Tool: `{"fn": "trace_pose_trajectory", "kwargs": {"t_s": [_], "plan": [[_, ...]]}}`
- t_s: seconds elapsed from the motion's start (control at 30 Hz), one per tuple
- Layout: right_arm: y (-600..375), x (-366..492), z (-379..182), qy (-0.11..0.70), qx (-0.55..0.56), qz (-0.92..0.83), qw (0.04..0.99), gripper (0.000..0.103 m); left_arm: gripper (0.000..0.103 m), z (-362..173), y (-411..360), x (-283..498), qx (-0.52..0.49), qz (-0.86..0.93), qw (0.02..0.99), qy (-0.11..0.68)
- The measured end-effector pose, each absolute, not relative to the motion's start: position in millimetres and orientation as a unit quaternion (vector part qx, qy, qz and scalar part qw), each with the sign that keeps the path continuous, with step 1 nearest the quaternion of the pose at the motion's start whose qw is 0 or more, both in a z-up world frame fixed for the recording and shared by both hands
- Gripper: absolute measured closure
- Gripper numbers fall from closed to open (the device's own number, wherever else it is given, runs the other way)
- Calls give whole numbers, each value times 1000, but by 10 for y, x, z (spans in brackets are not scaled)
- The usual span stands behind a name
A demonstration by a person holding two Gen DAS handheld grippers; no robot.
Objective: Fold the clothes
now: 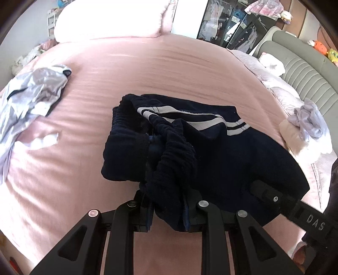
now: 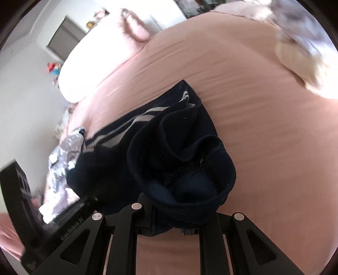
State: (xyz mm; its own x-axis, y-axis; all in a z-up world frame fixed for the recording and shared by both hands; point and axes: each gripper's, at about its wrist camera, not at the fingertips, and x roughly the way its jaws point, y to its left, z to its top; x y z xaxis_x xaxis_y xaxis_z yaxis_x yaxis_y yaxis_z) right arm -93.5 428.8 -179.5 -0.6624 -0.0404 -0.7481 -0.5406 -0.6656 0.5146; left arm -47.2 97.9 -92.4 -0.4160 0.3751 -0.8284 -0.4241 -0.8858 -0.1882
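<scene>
We have both claws clenched on the same navy track pants (image 1: 211, 148), the pair with 2 white side stripes. The left gripper (image 1: 169, 217) pinches the gathered elastic waistband, bunched thick between its jaws. The right gripper (image 2: 169, 224) grips a rolled dark hem or cuff, and its view is blurred, so we cannot tell exactly which edge that is. The pants hang partly lifted at our end, while the rest lies on the pink bed sheet (image 1: 147, 69) near the middle of the bed.

We judge the fold as barely begun: the cloth is rumpled, not squared, and no clean crease shows. A silvery-grey garment (image 1: 31, 95) lies crumpled to the left, and a lilac heap (image 1: 306, 122) sits at the right edge; both look unfolded and likely remain to do.

For room, the sheet beyond the pants is bare up to the pale pillow (image 1: 109, 19), so we could spread the pants forward. The sides are tighter: the grey garment lies near on one side, the bed's right edge and the padded grey headboard (image 1: 304, 67) on the other.
</scene>
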Motion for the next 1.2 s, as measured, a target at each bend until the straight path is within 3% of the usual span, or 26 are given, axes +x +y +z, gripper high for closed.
{"fn": "trace_pose_trajectory", "kwargs": {"t_s": [0.37, 1.2], "plan": [[4184, -540, -1722, 335, -401, 842, 136, 89, 84, -1055, 1110, -627, -505, 826, 245, -52], [4083, 228, -1746, 359, -411, 824, 155, 89, 84, -1088, 1054, -246, -502, 810, 304, 14]]}}
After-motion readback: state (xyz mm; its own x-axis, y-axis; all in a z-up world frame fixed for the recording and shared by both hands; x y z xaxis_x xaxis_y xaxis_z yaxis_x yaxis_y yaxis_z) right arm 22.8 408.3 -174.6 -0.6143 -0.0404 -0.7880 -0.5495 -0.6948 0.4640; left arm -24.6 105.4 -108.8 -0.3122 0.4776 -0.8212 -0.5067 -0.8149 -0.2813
